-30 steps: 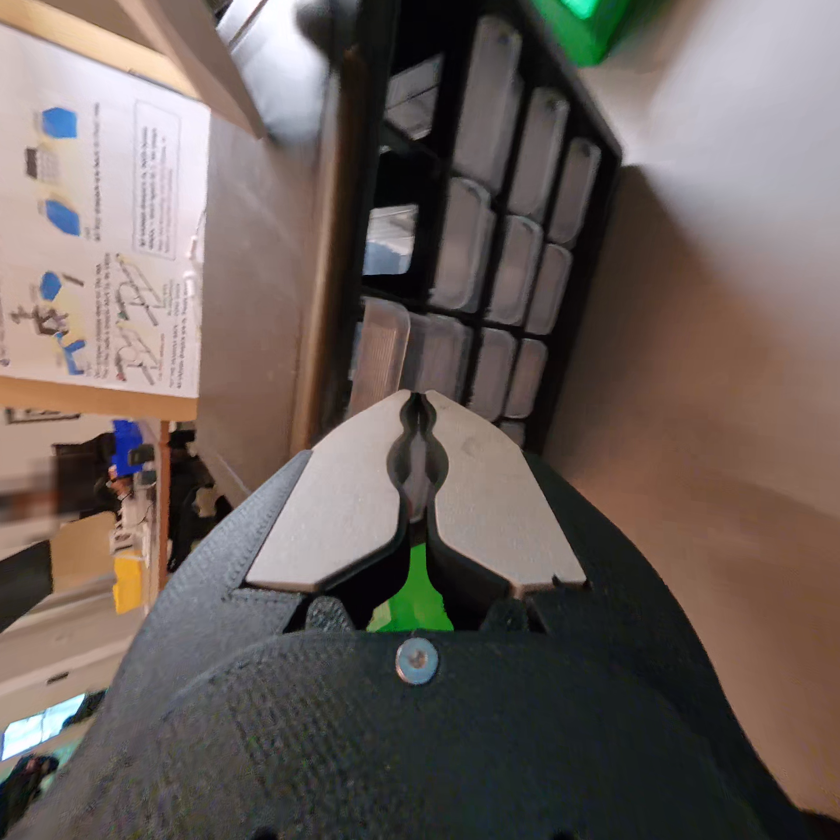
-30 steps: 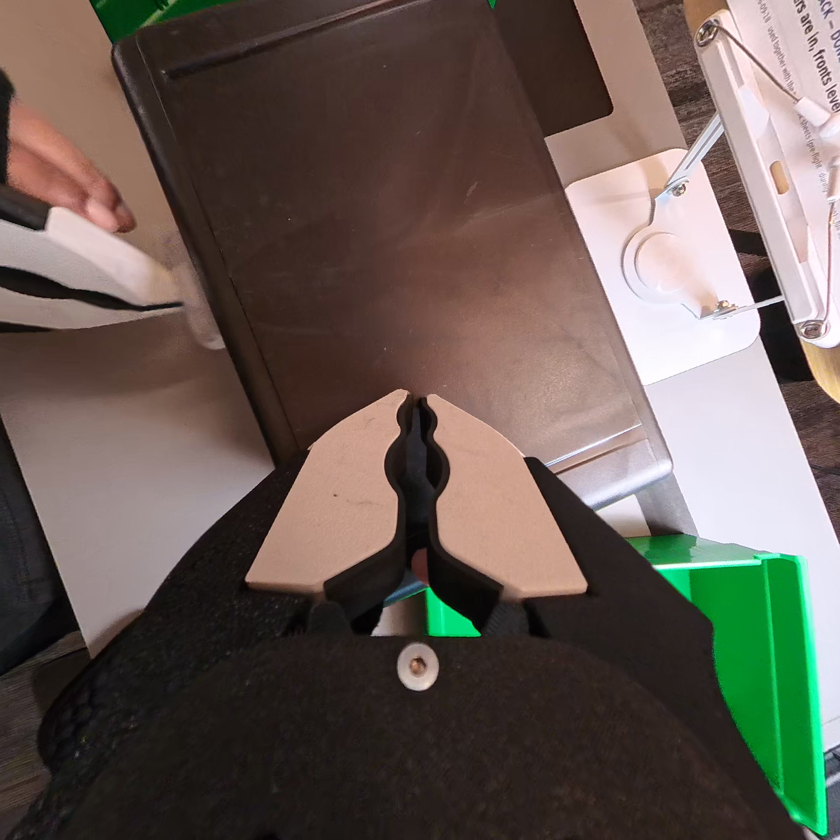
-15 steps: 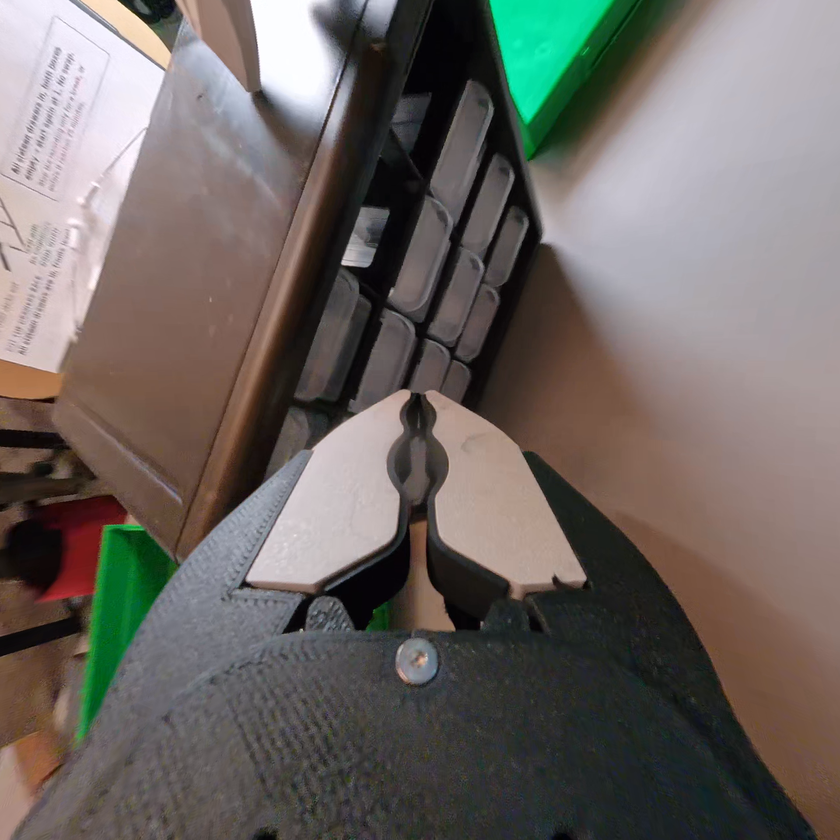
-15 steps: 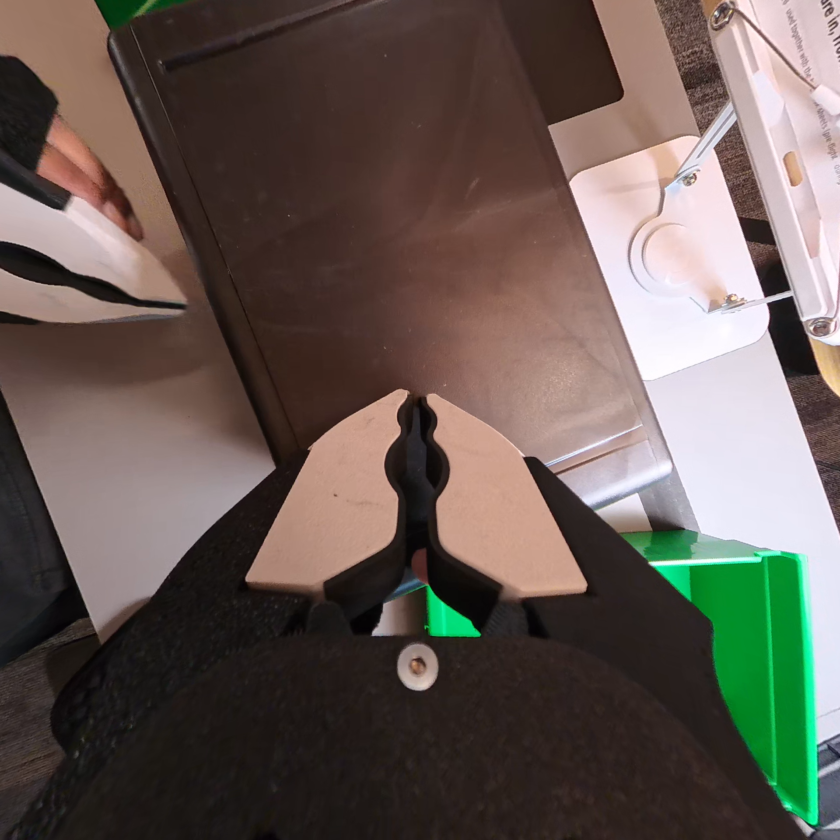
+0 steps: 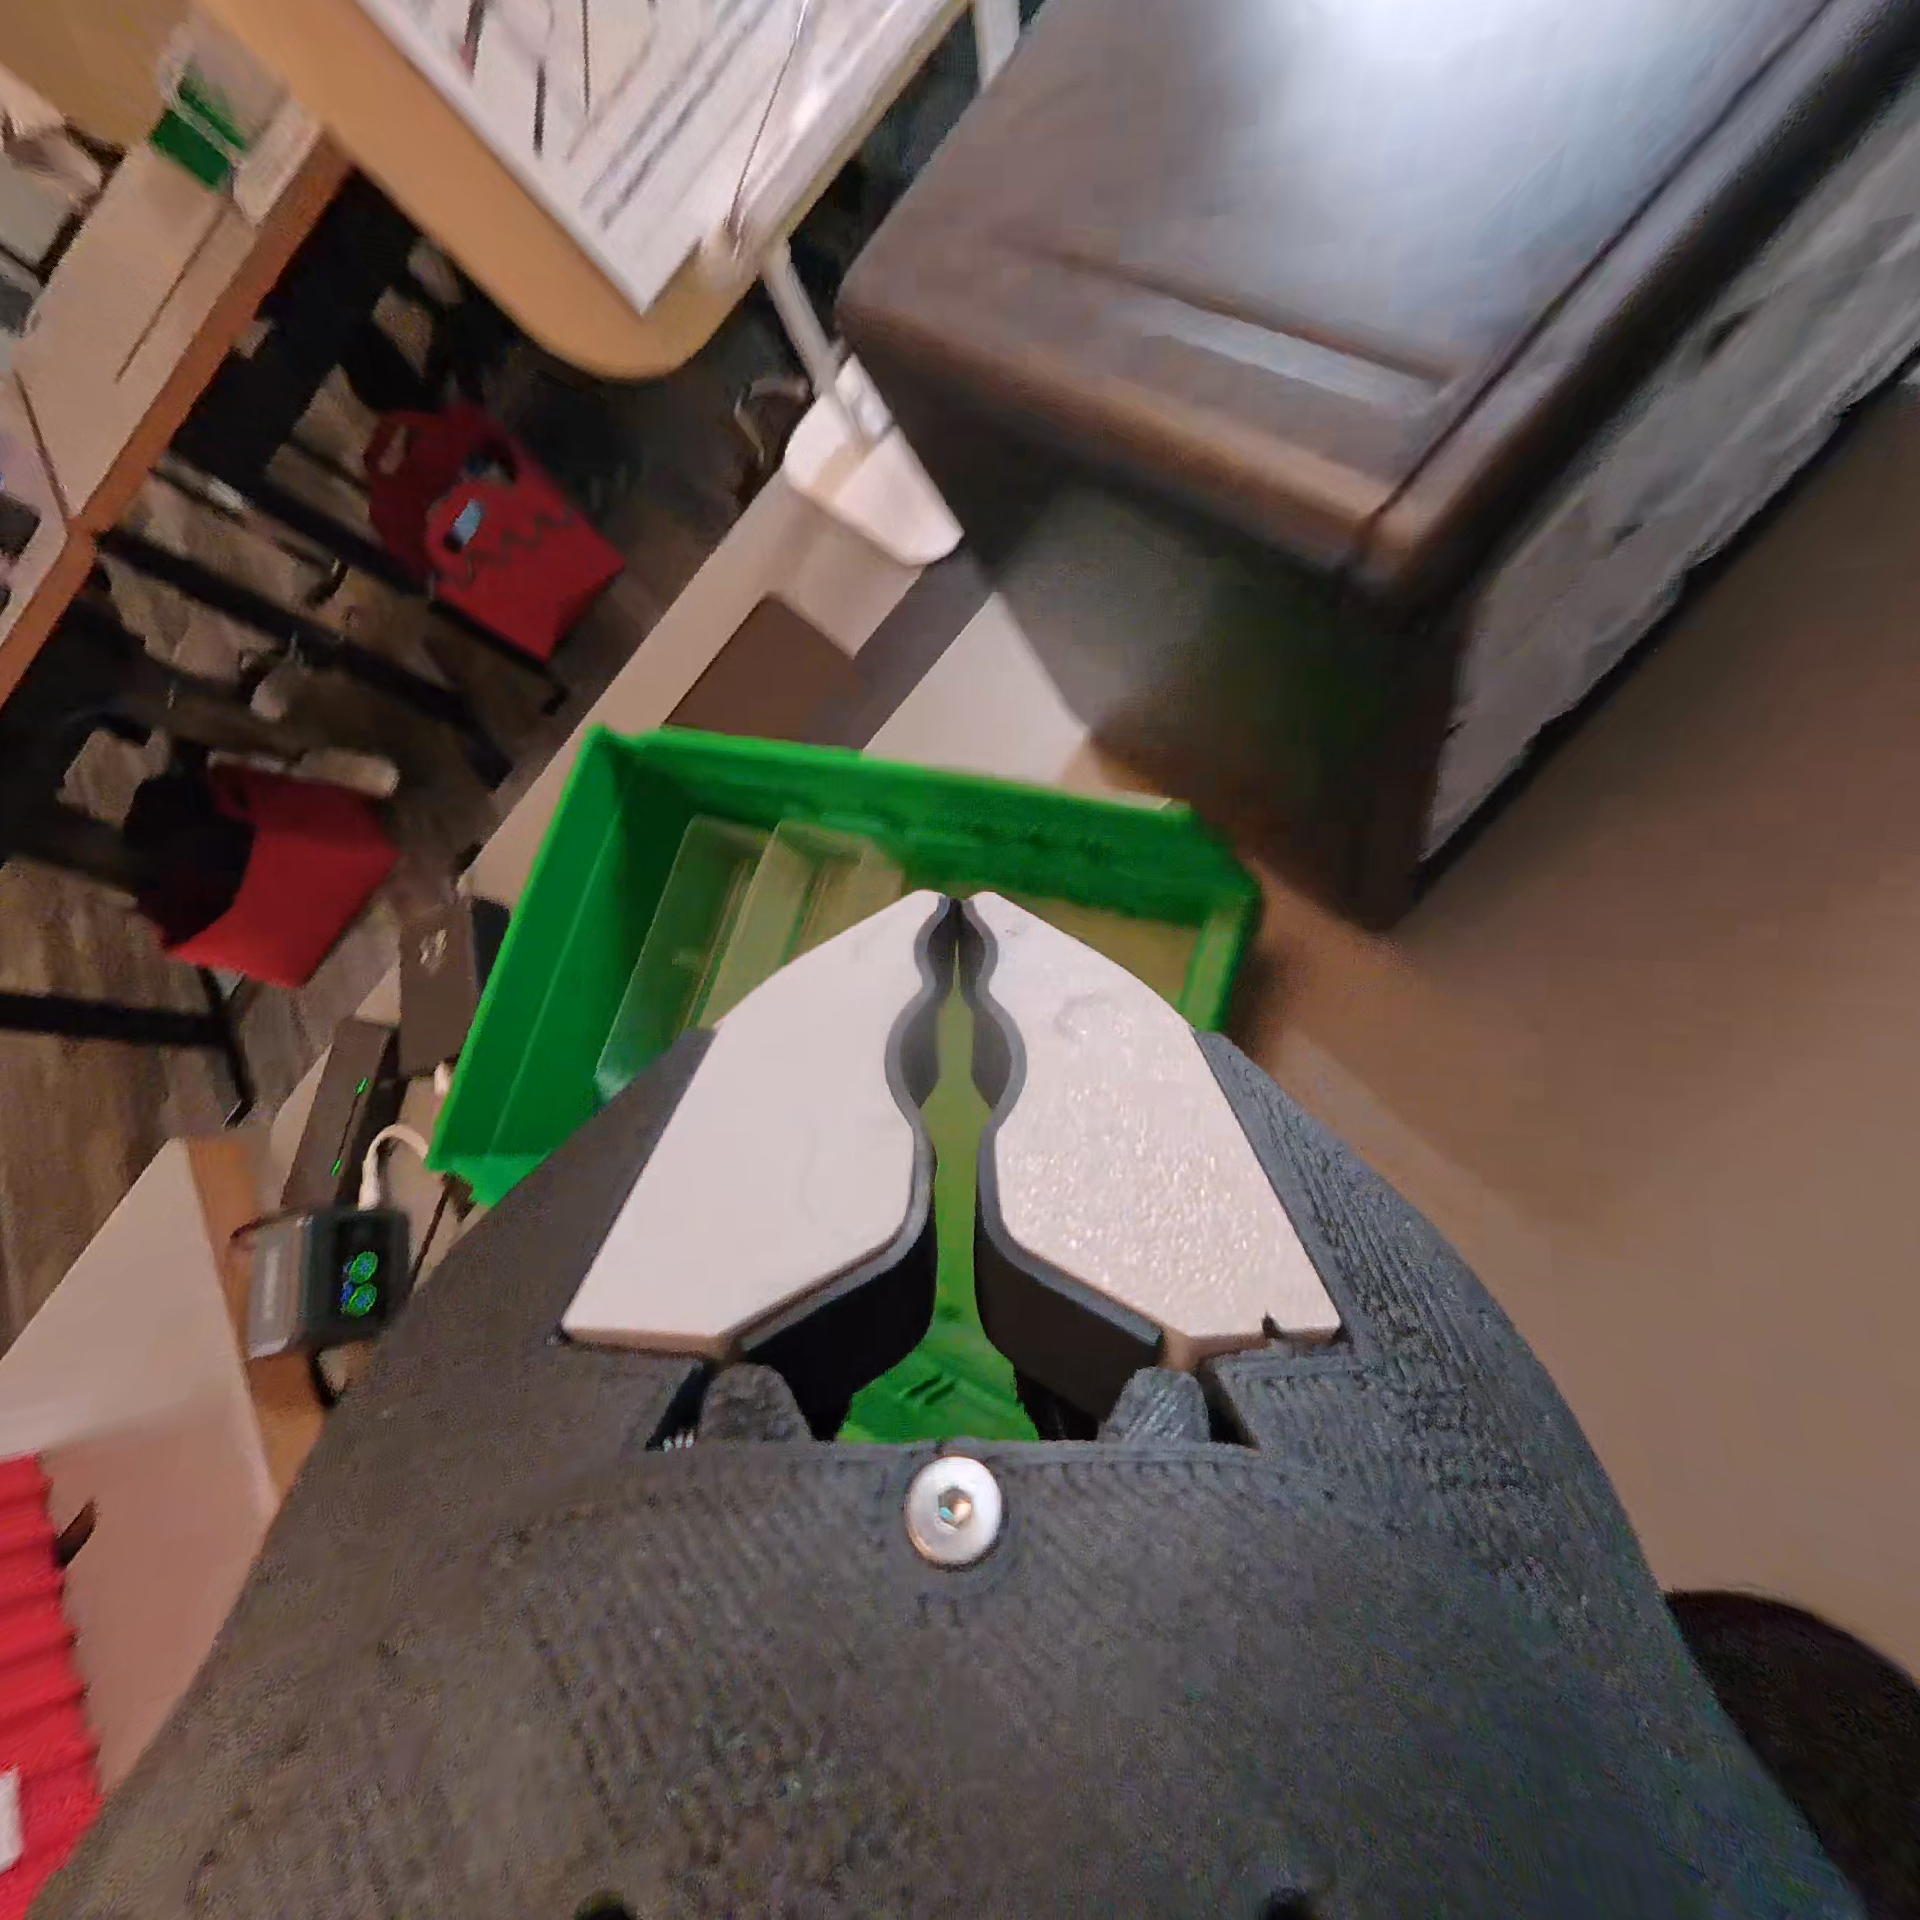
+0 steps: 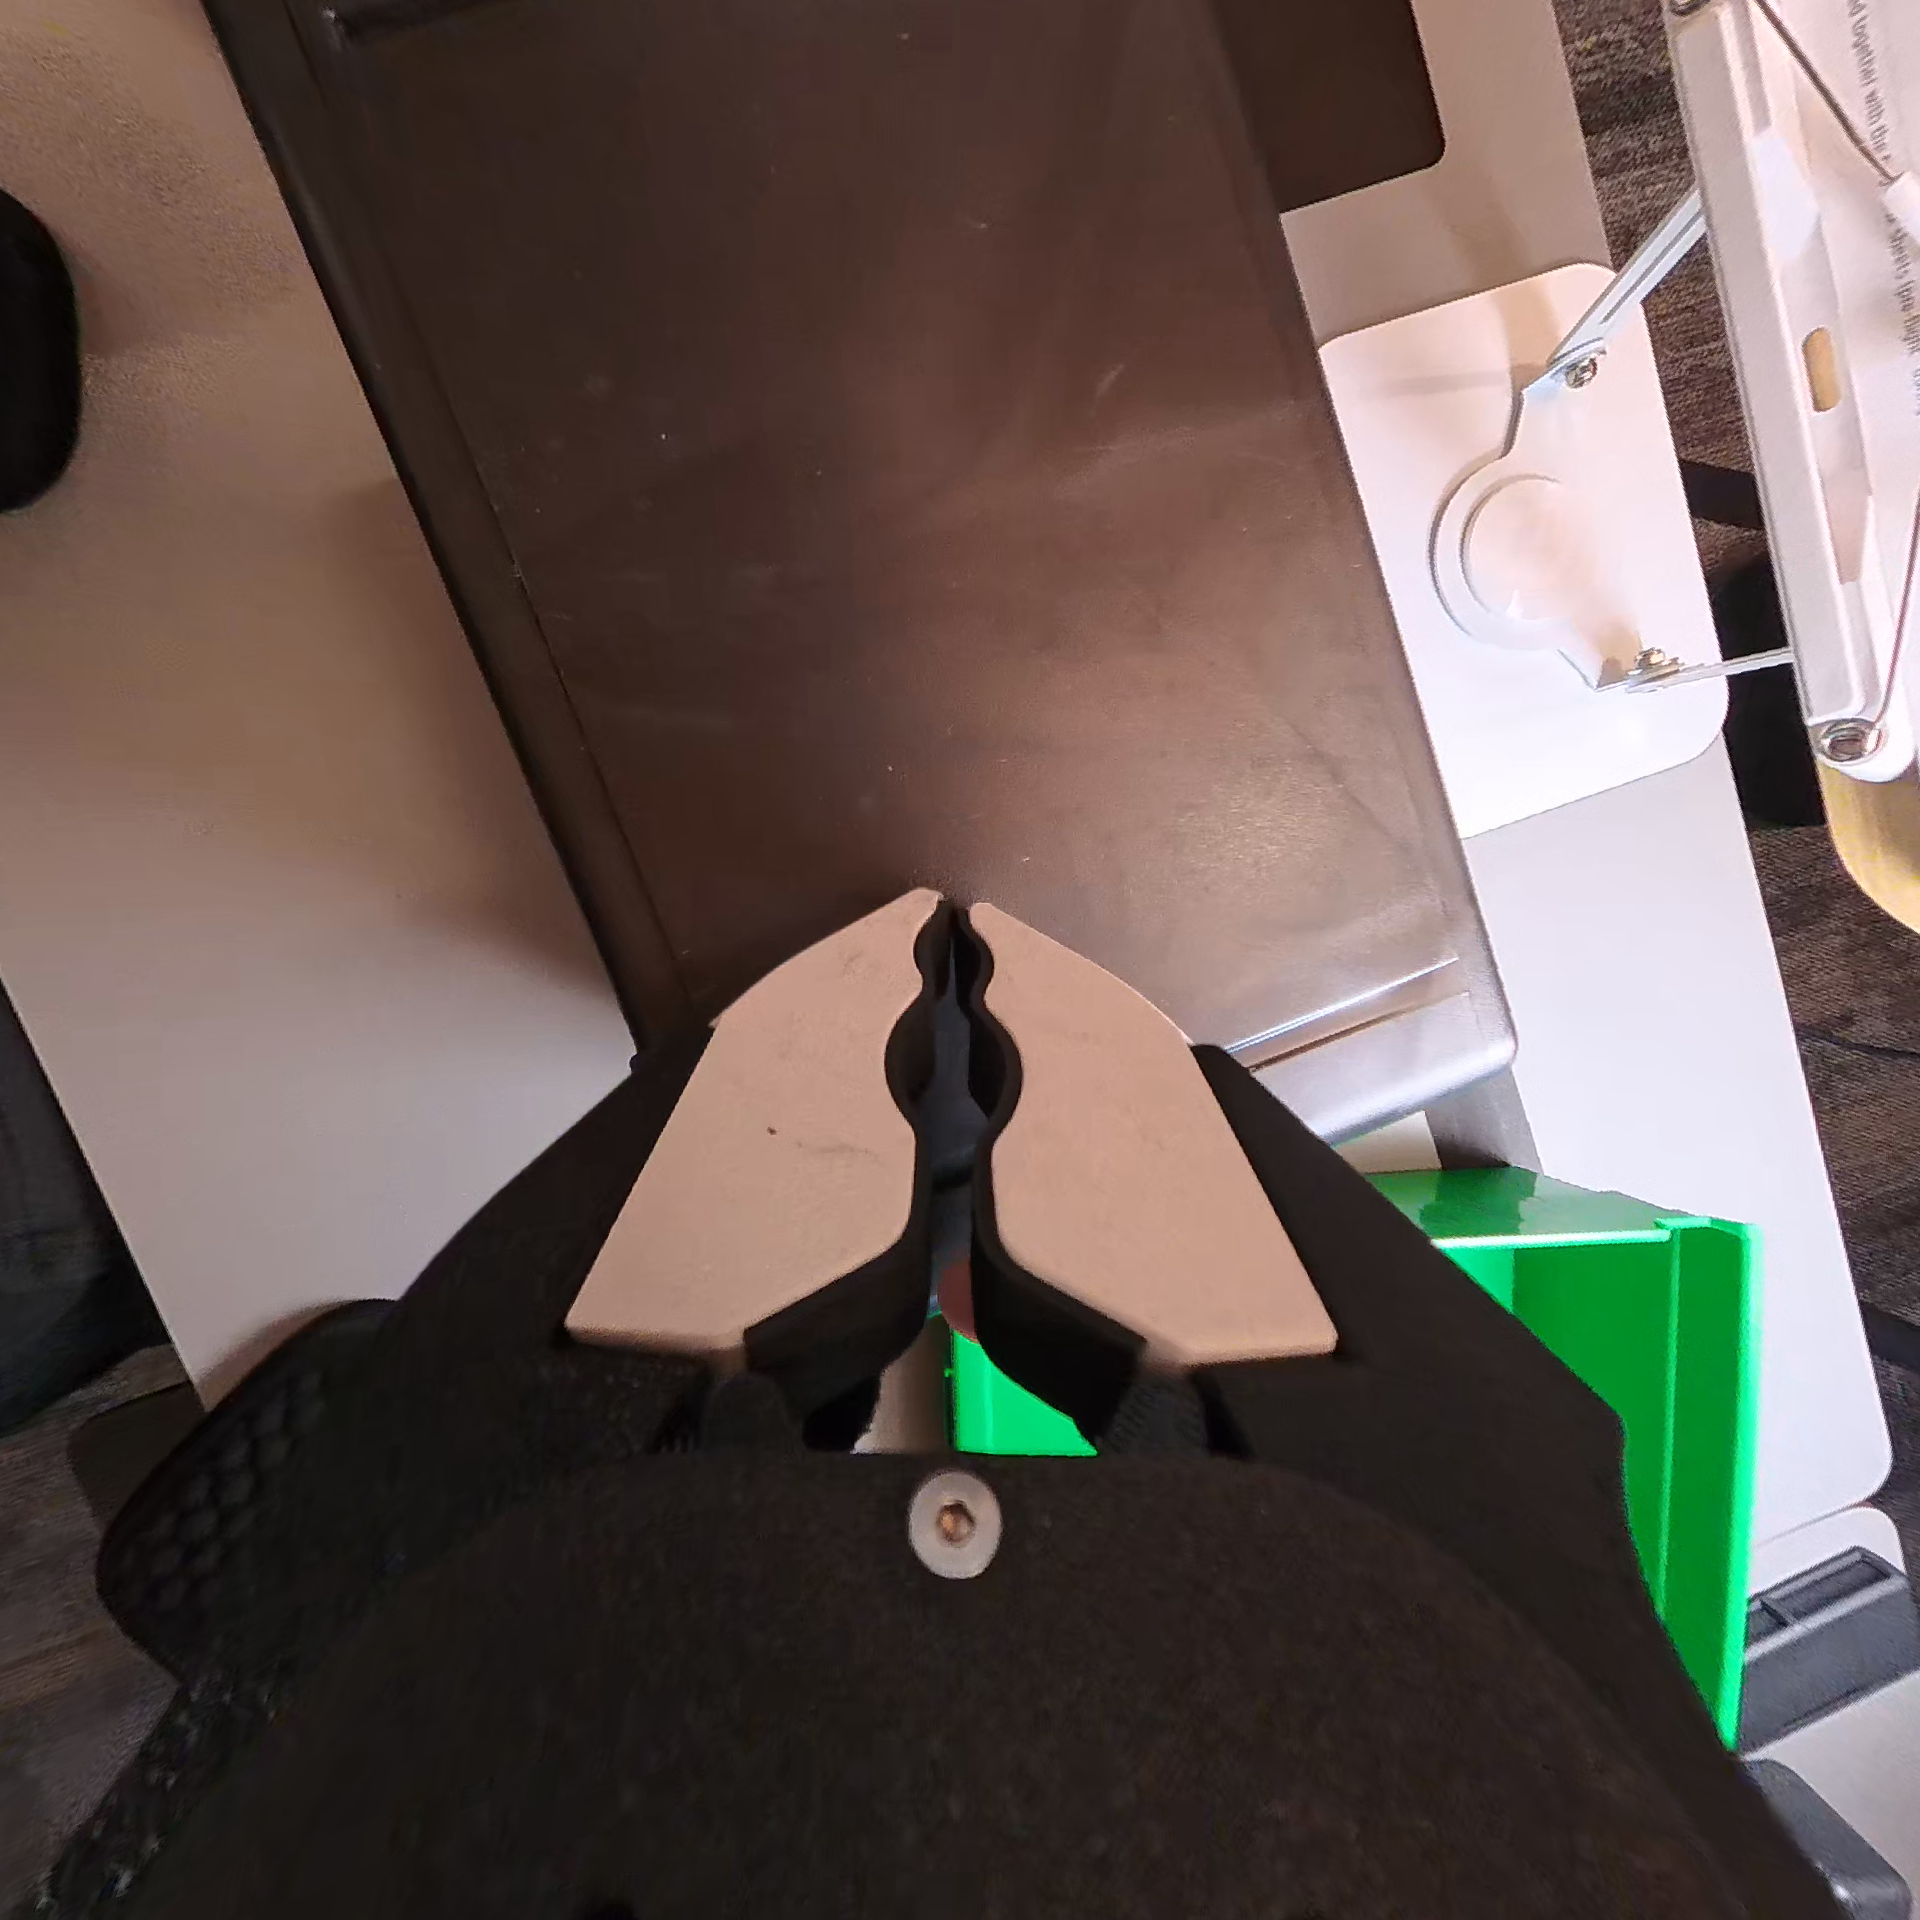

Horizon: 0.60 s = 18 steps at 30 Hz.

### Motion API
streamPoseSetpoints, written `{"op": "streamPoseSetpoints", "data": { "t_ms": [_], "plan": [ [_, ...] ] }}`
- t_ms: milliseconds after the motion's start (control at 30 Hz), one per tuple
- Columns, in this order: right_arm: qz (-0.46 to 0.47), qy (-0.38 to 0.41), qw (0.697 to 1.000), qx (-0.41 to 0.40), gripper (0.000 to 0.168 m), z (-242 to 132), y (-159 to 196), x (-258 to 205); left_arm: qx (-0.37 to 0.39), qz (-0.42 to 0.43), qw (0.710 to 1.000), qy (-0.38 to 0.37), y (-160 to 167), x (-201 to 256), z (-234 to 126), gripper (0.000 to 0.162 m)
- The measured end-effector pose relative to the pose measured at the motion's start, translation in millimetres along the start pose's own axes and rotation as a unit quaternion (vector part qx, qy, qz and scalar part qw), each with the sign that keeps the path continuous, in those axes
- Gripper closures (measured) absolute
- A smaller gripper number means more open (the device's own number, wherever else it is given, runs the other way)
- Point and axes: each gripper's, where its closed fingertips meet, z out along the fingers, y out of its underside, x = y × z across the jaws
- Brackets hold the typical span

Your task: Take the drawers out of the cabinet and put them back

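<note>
A pale tabletop carries the dark cabinet, with a cluttered workroom beyond. From where I stand, the left gripper hovers over a green bin, its fingers together with nothing between them; clear drawers lie inside, probably parked there so they can go back. The right gripper, likewise closed and empty, rests above the cabinet's top, seemingly to steady it. A white stand sits just beside.
</note>
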Motion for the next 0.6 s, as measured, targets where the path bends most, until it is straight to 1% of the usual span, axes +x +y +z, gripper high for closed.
{"op": "streamPoseSetpoints", "data": {
  "t_ms": [33,100,167,233,400,500,533,600],
  "plan": [
    [0.0,-0.002,1.0,-0.002,0.168,0,0,0,-0.021,0.001,1.0,-0.005,11,-9,6,0.162],
    [-0.001,-0.004,1.0,-0.006,0.168,0,0,0,-0.074,-0.001,0.997,0.013,37,-20,23,0.16],
    [-0.002,-0.005,1.0,-0.01,0.168,0,0,0,-0.128,-0.012,0.991,0.031,64,-30,44,0.154],
    [-0.003,-0.004,1.0,-0.011,0.168,0,0,0,-0.178,0.0,0.983,0.034,90,-41,65,0.146],
    [-0.004,-0.003,1.0,-0.009,0.168,0,0,0,-0.277,0.07,0.958,0.028,142,-66,111,0.132],
    [-0.004,-0.007,1.0,-0.007,0.168,0,0,0,-0.338,0.111,0.934,0.025,172,-76,129,0.12],
    [-0.004,-0.009,1.0,-0.006,0.168,0,0,0,-0.36,0.129,0.924,0.02,182,-79,133,0.118],
    [-0.007,-0.011,1.0,-0.004,0.168,0,0,0,-0.391,0.168,0.905,0.01,195,-86,137,0.12]
  ]
}}
